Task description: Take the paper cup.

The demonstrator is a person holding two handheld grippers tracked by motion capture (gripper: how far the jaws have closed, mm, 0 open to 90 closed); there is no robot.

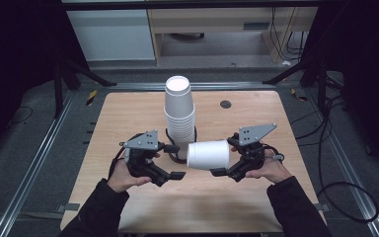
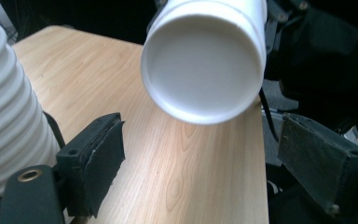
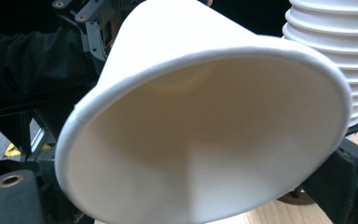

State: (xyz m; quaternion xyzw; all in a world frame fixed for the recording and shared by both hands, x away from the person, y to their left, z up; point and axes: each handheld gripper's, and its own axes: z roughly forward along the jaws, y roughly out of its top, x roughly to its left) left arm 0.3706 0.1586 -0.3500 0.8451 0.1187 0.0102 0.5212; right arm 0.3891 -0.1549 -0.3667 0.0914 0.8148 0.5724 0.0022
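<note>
Centre frame, a white paper cup lies sideways in the right tool, base facing the wide-open, empty left tool.

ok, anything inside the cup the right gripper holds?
Nothing visible: the right gripper view looks into the cup and its inside is bare white. The bottom is dim.

Wooden table on grey floor (dark surroundings), cabinet behind.
</note>
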